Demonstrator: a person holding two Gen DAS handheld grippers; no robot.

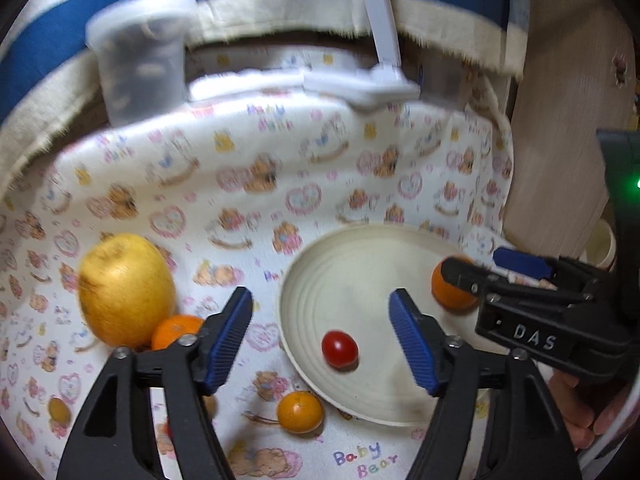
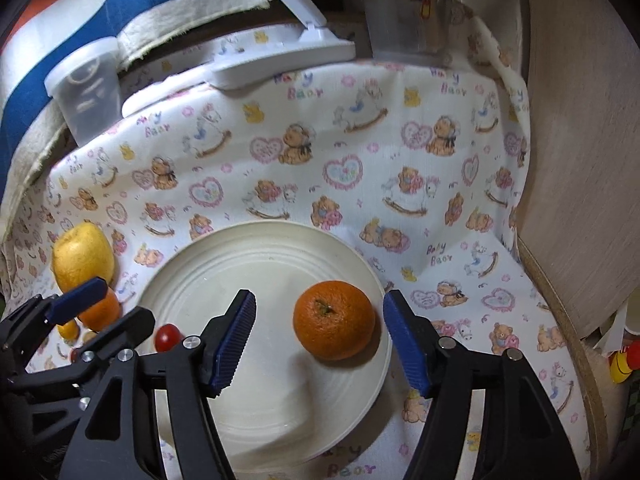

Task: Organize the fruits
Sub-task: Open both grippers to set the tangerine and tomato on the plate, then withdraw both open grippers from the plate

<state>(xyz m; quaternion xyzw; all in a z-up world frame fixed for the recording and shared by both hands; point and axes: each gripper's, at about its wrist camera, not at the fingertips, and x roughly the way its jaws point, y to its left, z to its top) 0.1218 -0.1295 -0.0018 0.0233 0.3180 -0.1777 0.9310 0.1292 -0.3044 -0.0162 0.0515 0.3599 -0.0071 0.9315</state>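
Cloth point(image 2: 360, 152): bear-print sheet covering the work surface; carries everything below.

Plate point(image 2: 264, 248): cream, ridged, round. Fills the centre of the right wrist view; in the left wrist view it lies at 3 o'clock of centre.

Right gripper point(image 2: 319, 336): jaws spread wide, holding nothing. Hangs over the plate's right half.

Left gripper point(image 1: 321, 334): jaws likewise spread, empty, straddling the plate's left rim.

Yellow apple point(image 1: 126, 288): on the cloth, off the plate, at 10 o'clock from the left fingers. Largest fruit not yet plated.

Large orange point(image 2: 334, 320): on the plate, stem up, between the right fingers and slightly ahead, clear of both pads. Round, so no long axis to align. Judged just set down or about to be gripped; which, cannot be told.

Small orange point(image 1: 176, 330): on the cloth, touching the apple's lower right, just beside the left finger.

Small yellow-orange citrus point(image 1: 301, 412): on the cloth at 6 o'clock, just outside the plate rim.

Cherry tomato point(image 1: 339, 349): on the plate, between the left fingers.

Judgement: left hand is nearer the unplated fruit; apple and small orange crowd each other.
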